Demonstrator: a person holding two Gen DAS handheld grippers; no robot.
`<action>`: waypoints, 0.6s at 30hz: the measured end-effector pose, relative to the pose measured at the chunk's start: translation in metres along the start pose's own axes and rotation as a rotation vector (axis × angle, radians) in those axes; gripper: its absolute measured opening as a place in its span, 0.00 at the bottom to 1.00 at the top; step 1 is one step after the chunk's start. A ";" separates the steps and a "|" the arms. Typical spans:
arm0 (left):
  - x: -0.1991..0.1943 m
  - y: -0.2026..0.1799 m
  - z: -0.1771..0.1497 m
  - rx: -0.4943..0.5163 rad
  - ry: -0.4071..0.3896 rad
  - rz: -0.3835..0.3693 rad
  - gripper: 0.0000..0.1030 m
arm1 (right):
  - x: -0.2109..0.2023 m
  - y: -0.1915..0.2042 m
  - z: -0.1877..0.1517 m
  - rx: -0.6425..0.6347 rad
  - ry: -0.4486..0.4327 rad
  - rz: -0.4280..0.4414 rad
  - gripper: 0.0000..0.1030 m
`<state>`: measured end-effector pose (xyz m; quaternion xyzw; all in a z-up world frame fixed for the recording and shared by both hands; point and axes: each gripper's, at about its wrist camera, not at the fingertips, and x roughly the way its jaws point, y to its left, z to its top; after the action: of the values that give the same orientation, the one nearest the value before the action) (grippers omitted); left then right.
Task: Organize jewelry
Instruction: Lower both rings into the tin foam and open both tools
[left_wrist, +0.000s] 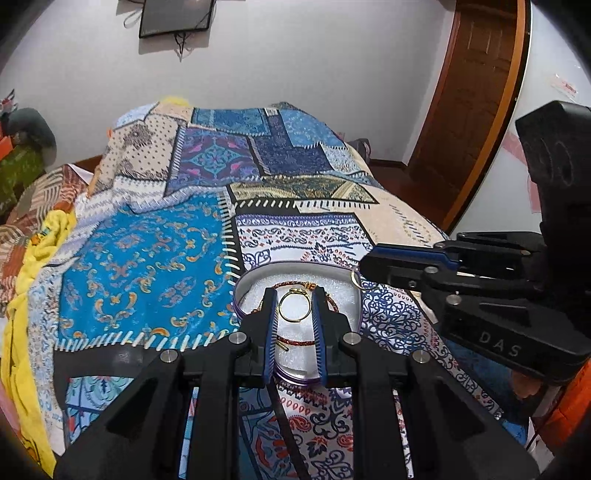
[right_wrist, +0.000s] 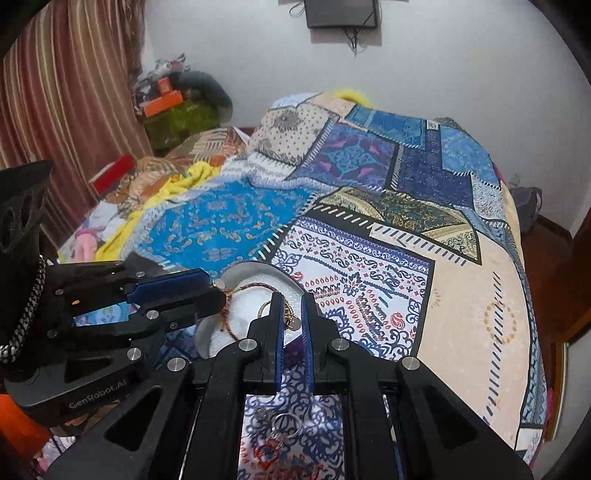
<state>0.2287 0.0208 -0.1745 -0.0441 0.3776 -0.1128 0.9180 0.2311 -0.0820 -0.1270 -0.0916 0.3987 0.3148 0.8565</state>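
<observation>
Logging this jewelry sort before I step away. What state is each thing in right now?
Round tin: open, foam-lined, on the bedspread.
Gold ring: inside the tin, ungripped.
Red braided bracelet: lying in the tin.
Left gripper: open, fingers straddling the ring.
Right gripper: open, at the tin's edge.
Loose rings: on the bedspread.
</observation>
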 end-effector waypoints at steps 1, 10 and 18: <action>0.004 0.001 0.000 -0.001 0.008 -0.004 0.17 | 0.002 0.000 0.000 -0.003 0.007 0.000 0.08; 0.019 0.000 0.000 0.007 0.034 -0.017 0.16 | 0.023 -0.004 0.003 -0.019 0.060 -0.005 0.08; 0.022 0.003 -0.002 0.000 0.043 -0.028 0.17 | 0.029 -0.004 0.003 -0.027 0.071 -0.009 0.08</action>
<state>0.2429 0.0181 -0.1921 -0.0470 0.3967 -0.1267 0.9079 0.2497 -0.0703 -0.1468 -0.1160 0.4241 0.3130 0.8418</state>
